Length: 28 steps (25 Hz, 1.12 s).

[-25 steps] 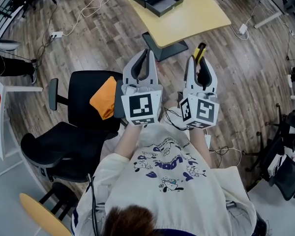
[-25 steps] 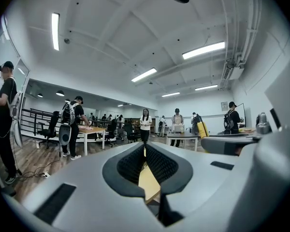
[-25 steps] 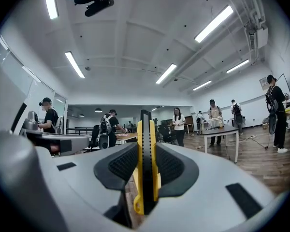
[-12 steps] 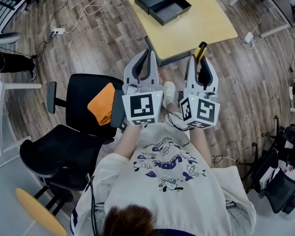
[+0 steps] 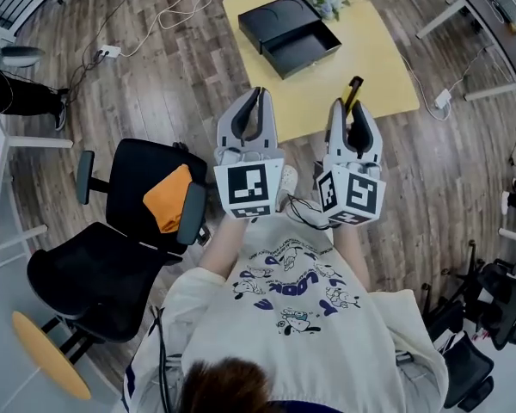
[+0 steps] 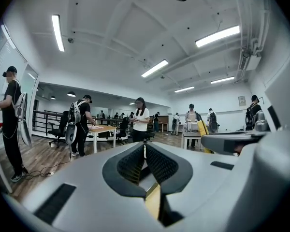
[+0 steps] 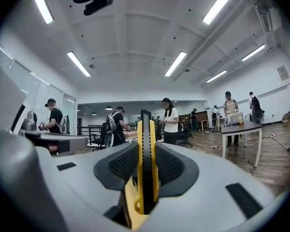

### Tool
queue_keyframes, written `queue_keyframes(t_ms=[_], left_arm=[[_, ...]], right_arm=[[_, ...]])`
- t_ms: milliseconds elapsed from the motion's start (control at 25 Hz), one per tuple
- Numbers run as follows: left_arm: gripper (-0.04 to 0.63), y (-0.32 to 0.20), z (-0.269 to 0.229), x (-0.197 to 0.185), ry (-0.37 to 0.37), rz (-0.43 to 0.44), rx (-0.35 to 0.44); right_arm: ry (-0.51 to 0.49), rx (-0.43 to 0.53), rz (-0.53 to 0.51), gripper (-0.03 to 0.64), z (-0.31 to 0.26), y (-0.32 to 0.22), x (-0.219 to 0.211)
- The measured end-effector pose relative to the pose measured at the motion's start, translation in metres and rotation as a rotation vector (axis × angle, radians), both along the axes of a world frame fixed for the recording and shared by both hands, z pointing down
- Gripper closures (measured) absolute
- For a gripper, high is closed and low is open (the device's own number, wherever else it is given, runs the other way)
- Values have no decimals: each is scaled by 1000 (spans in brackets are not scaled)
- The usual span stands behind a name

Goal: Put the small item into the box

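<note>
Two grippers are held side by side in front of the person, short of the yellow table [image 5: 374, 54]. The left gripper [image 5: 259, 93] plays no part yet: its pads are pressed together at the tips with nothing between them, as the left gripper view [image 6: 144, 151] also shows. Ahead and well apart, the black box [image 5: 288, 26] sits on the table with its drawer pulled open and, as far as can be seen, empty. On the right, the right gripper [image 5: 353, 103] pinches the small item, a yellow-and-black utility knife [image 5: 353, 87]. It stands lengthwise between the pads [image 7: 170, 166], its tip reaching past the fingertips. Judging by this, the pick-up is done. What is left is the carry to the table and setting the knife down in the open drawer.
</note>
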State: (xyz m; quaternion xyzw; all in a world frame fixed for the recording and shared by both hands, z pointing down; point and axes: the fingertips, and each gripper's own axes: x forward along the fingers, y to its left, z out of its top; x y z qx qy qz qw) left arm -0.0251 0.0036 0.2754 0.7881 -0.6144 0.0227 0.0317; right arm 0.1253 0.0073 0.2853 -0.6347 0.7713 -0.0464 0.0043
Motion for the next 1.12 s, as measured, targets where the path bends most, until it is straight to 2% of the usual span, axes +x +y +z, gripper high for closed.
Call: queue_keyframes(t_ms=[320,680,1120], left_arm=[[571,-63,2,18,-1,-75,-5],[571,-97,19,19,-11,-123,-53],[571,-145,44,6,-9,-112,-112]], right_arm=[[5,-9,-81,491,4,-76,19],[-8,-49,-129,491,20,-124,21],[-4,-99,-144,491,40,-173,-1]])
